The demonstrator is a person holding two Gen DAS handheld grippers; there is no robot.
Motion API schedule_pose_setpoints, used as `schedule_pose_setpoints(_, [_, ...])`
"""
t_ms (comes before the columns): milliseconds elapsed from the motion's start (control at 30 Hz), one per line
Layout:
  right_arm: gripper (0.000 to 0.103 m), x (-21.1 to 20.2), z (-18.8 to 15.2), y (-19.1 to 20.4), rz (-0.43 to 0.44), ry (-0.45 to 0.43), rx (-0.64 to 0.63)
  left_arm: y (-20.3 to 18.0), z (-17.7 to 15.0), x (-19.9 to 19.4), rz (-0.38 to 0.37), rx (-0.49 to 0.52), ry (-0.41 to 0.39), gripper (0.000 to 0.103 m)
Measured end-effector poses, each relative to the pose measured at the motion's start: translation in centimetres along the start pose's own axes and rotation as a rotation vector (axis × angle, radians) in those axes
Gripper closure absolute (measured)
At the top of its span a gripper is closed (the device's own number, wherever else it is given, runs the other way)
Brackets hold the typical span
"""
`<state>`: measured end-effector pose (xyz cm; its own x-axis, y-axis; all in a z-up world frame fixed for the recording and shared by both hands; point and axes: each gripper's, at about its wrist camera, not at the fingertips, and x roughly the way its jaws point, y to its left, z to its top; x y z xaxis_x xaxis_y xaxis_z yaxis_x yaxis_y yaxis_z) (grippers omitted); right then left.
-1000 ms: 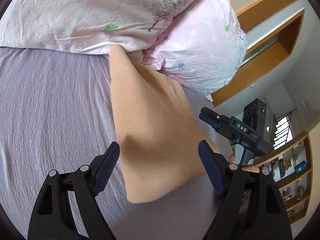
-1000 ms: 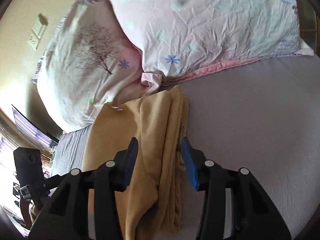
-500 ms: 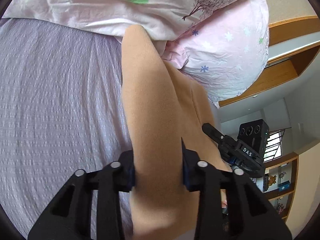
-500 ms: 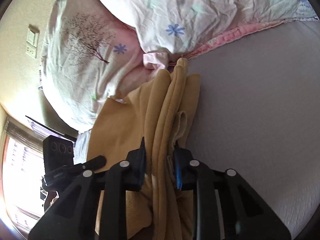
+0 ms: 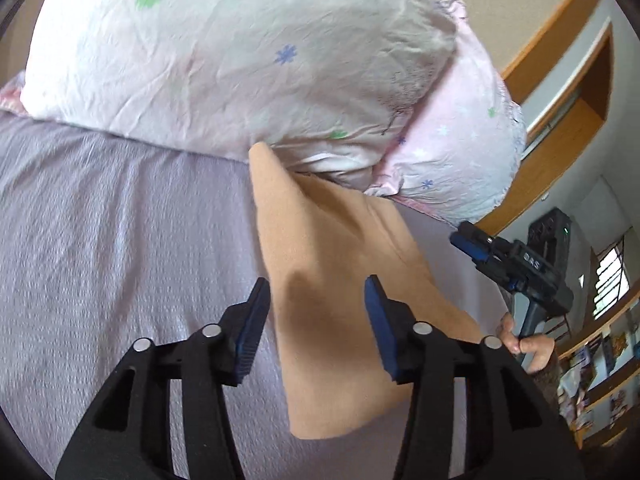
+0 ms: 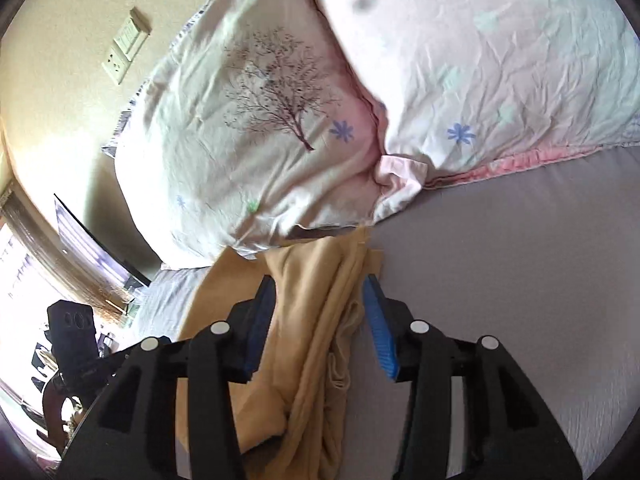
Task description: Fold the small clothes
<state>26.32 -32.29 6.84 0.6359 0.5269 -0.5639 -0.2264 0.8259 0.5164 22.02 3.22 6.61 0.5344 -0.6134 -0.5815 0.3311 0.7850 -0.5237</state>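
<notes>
A folded tan garment [image 5: 340, 280] lies on the lilac bed sheet [image 5: 120, 248], its far corner tucked under the pillows. My left gripper [image 5: 316, 320] is open above the garment's near left part, apart from the cloth. In the right wrist view the garment [image 6: 316, 320] shows bunched ridges along its right edge. My right gripper [image 6: 320, 320] is open, its jaws either side of those ridges. The right gripper also shows in the left wrist view [image 5: 476, 246], beyond the garment's right edge.
Two floral pillows [image 5: 240, 60] [image 6: 280, 120] lie against the head of the bed, over the garment's far end. Wooden shelving [image 5: 600, 360] and a wardrobe stand off the bed's right side. A wall socket [image 6: 124, 52] is on the left wall.
Both grippers were shut on the garment half a second ago. Now both have opened and let it go; it lies flatter on the sheet, and both have pulled back a little.
</notes>
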Motion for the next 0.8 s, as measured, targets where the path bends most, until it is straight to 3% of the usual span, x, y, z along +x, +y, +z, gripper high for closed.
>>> schedule_pose_setpoints(167, [0.064, 5.3, -0.4, 2.4, -0.089, 0.137, -0.035, -5.3, -1.8, 0.0, -0.029, 0.173, 0.001, 0.037])
schedule_pose_setpoints(200, [0.086, 6.4, -0.8, 2.2, -0.107, 0.165, -0.029, -5.8, -2.2, 0.3, -0.032, 0.188, 0.009, 0.036])
schedule_pose_setpoints(233, [0.086, 7.0, -1.1, 2.0, -0.132, 0.173, -0.030, -6.0, -2.4, 0.6, -0.027, 0.197, 0.021, 0.036])
schedule_pose_setpoints(333, [0.090, 6.0, -1.6, 0.5, -0.143, 0.136, 0.058, -6.0, -3.4, 1.4, -0.006, 0.200, 0.056, 0.036])
schedule_pose_setpoints(400, [0.102, 4.8, -1.9, 0.1, -0.201, 0.107, 0.064, -5.7, -3.9, 1.2, 0.010, 0.195, 0.063, 0.036])
schedule_pose_setpoints(433, [0.103, 4.2, -2.0, 0.3, -0.242, 0.095, 0.043, -5.6, -4.1, 1.1, 0.013, 0.192, 0.064, 0.036])
schedule_pose_setpoints(467, [0.098, 3.4, -2.1, 0.5, -0.252, 0.079, 0.025, -5.4, -4.3, 0.8, 0.013, 0.190, 0.062, 0.036])
schedule_pose_setpoints(533, [0.083, 1.1, -2.6, 1.0, -0.194, 0.033, 0.032, -5.4, -4.6, 0.3, 0.014, 0.194, 0.053, 0.035])
schedule_pose_setpoints(600, [0.035, -1.5, -3.6, 2.1, -0.073, -0.031, 0.021, -5.8, -4.9, 0.0, 0.013, 0.213, 0.046, 0.032])
schedule_pose_setpoints(667, [0.033, -2.7, -5.2, 4.0, 0.051, -0.032, -0.026, -6.3, -5.3, 0.0, 0.020, 0.241, 0.041, 0.029])
schedule_pose_setpoints(733, [0.033, -1.9, -6.9, 6.2, 0.161, 0.028, -0.056, -6.9, -5.7, 0.4, 0.032, 0.266, 0.048, 0.026])
schedule_pose_setpoints(800, [0.033, -0.3, -8.6, 7.1, 0.192, 0.106, -0.046, -7.3, -6.2, 1.0, 0.050, 0.284, 0.067, 0.025])
